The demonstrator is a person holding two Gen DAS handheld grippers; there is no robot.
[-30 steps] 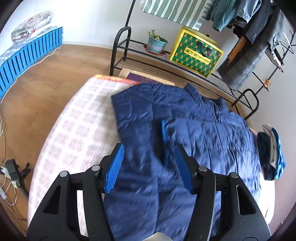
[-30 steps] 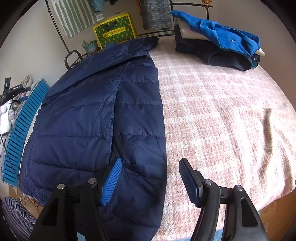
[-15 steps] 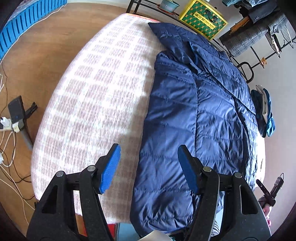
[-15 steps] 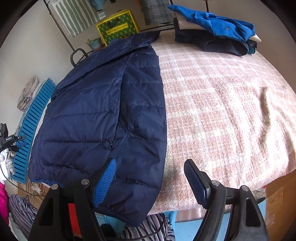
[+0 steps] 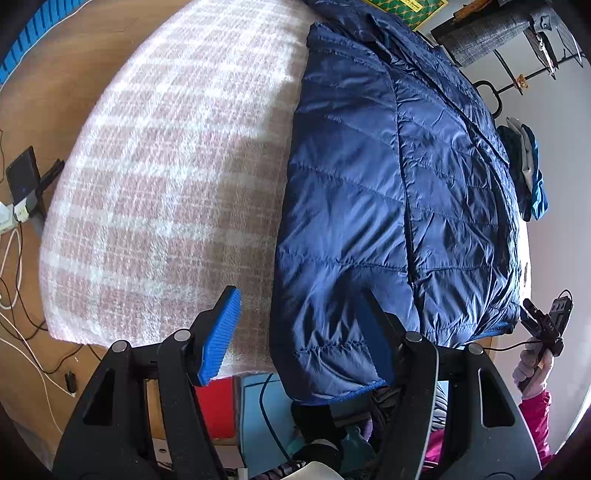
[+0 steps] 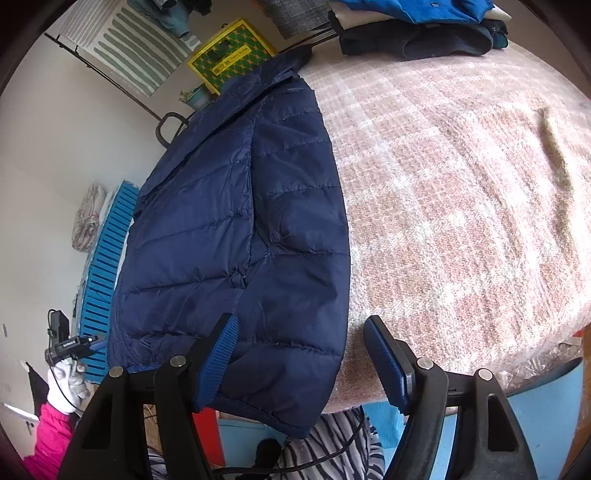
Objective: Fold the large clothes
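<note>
Garment: navy quilted puffer jacket (image 5: 388,192), laid lengthwise on the bed with the sides already turned in, so that a narrow strip is formed; judged ready for a crosswise fold.
Hem: near end (image 6: 280,398) is draped over the bed's edge, where it can be reached from below by both tools.
Support: pink plaid blanket (image 5: 159,177), left bare on both sides of the jacket, giving room for the folded bundle.
Left gripper (image 5: 299,336): jaws spread wide, nothing held; the near left corner of the hem is straddled, apparently lined up for a pinch.
Right gripper (image 6: 299,362): jaws spread wide, nothing held; positioned over the right hem corner and blanket edge, seemingly for the matching pinch.
Folded stack: blue and dark clothes (image 6: 417,33) at the far end of the bed, kept well apart from the jacket.
Background: yellow-green box (image 6: 229,55) and clothes rack (image 5: 517,44) beyond the collar end.
</note>
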